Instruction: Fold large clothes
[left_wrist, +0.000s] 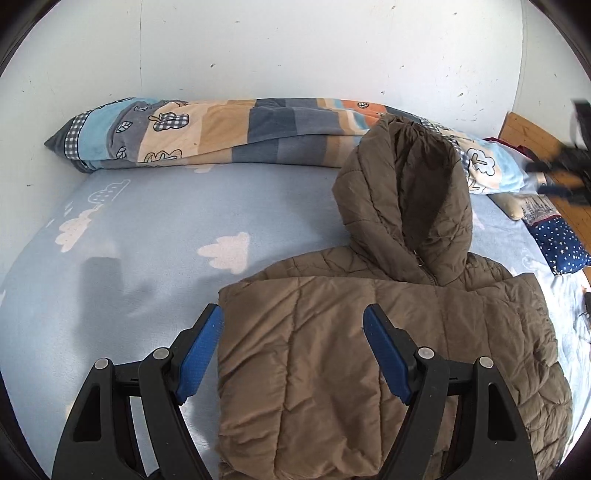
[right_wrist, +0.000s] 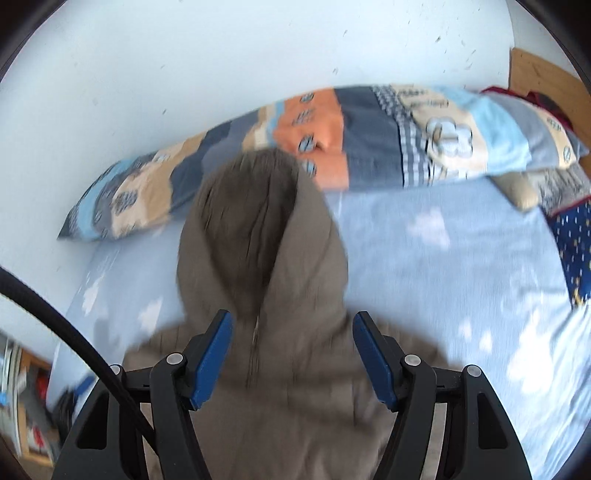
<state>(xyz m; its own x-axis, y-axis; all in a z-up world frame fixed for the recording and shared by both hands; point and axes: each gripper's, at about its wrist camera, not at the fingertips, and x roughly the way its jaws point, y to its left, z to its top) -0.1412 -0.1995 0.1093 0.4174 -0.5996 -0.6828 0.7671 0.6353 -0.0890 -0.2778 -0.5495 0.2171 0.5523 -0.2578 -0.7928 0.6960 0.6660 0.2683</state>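
Note:
A brown quilted hooded jacket (left_wrist: 351, 350) lies on the light blue bed sheet (left_wrist: 147, 240), its sides folded in and its hood (left_wrist: 402, 184) pointing toward the wall. My left gripper (left_wrist: 293, 321) is open above the jacket's left folded edge, holding nothing. In the blurred right wrist view, my right gripper (right_wrist: 291, 328) is open above the jacket (right_wrist: 280, 387) just below the hood (right_wrist: 255, 229), holding nothing.
A rolled patchwork quilt (left_wrist: 221, 133) lies along the wall at the back of the bed. A navy starred pillow (left_wrist: 561, 243) and a beige pillow (left_wrist: 517, 206) lie at the right. A wooden headboard (left_wrist: 532, 136) stands at the far right. A black cable (right_wrist: 74, 332) crosses the left of the right wrist view.

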